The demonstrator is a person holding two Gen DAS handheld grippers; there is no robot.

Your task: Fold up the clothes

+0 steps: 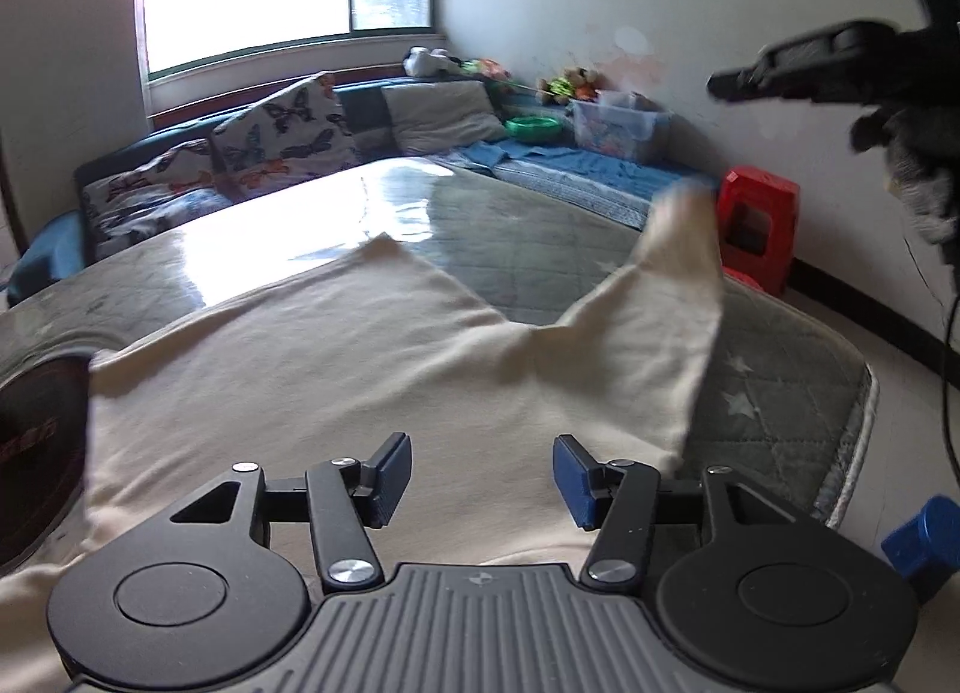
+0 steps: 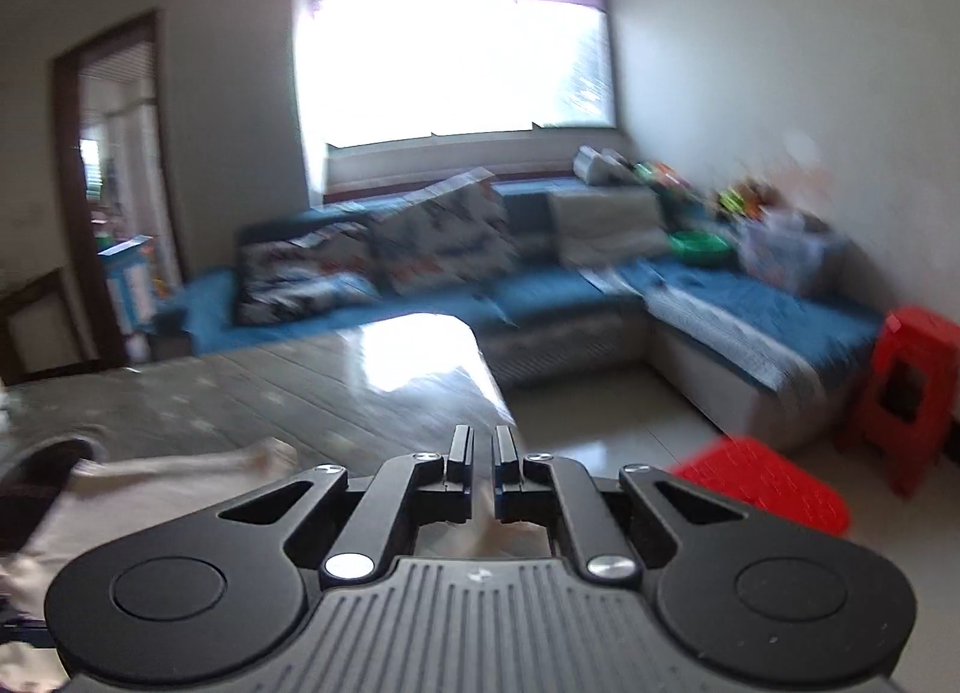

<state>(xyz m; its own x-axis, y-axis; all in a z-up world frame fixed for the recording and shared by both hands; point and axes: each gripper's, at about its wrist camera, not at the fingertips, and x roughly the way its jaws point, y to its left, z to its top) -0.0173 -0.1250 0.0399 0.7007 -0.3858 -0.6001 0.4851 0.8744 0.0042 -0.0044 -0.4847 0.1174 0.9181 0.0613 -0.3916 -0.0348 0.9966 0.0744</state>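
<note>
A cream garment [image 1: 336, 369] lies spread on a grey quilted mattress [image 1: 540, 249]. Its right sleeve [image 1: 678, 273] is lifted and blurred, up in the air with nothing holding it. My left gripper [image 1: 483, 477] is open and empty just above the garment's near part. My right gripper [image 1: 780, 72] shows in the left wrist view, high at the right and away from the sleeve. In the right wrist view my right gripper [image 2: 483, 450] has its jaws nearly together with nothing seen between them; part of the cream garment [image 2: 180, 477] lies low at the left.
A blue corner sofa [image 2: 540, 291] with butterfly cushions [image 1: 288, 135] runs behind the mattress under a window. A red stool [image 1: 759, 225] stands by the right wall and a red basket [image 2: 768, 483] sits on the floor. A blue object [image 1: 924, 537] sits at the lower right.
</note>
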